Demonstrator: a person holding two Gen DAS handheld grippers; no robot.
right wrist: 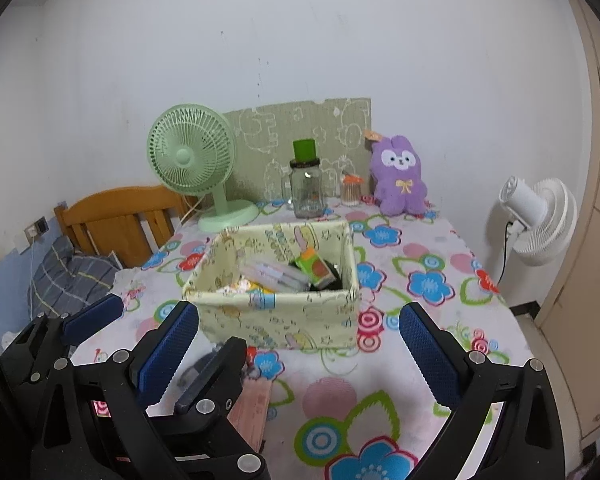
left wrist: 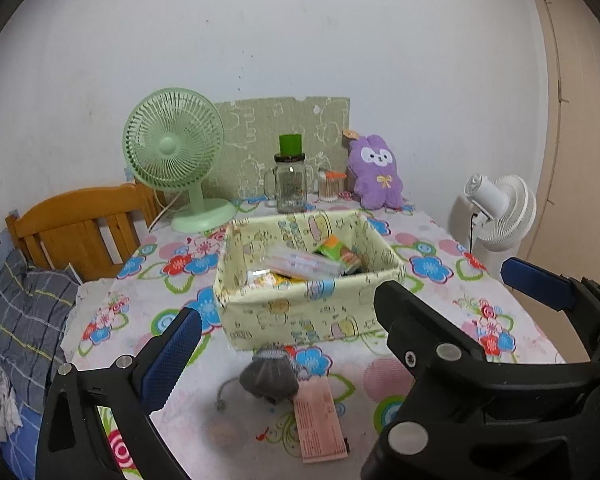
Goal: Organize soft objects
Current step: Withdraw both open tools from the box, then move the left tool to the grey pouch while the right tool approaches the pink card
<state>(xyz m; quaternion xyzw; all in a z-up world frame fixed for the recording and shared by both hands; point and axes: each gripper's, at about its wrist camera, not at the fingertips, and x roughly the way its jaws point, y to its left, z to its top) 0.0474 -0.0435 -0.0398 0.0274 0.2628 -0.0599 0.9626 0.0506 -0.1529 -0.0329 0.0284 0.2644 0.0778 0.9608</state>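
Observation:
A pale yellow cartoon-print fabric box [left wrist: 300, 320] [right wrist: 276, 320] stands mid-table and holds packets and a clear pouch. In front of it lie a small grey pouch [left wrist: 268, 376] and a pink card [left wrist: 320, 424] [right wrist: 252, 408]. A purple plush bunny [left wrist: 374, 170] [right wrist: 400, 176] leans on the wall at the back. My left gripper [left wrist: 296, 316] and right gripper [right wrist: 298, 310] hang side by side above the near table, both open and empty. Their fingers overlap: the black back of a right finger [left wrist: 424, 332] hides my left gripper's right pad.
At the back stand a green desk fan [left wrist: 176, 148], a glass jar with a green lid [left wrist: 290, 184] and a cotton-swab pot [left wrist: 330, 188]. A white fan [left wrist: 500, 212] stands beyond the table's right edge. A wooden headboard [left wrist: 80, 232] and a plaid pillow [left wrist: 28, 312] are left.

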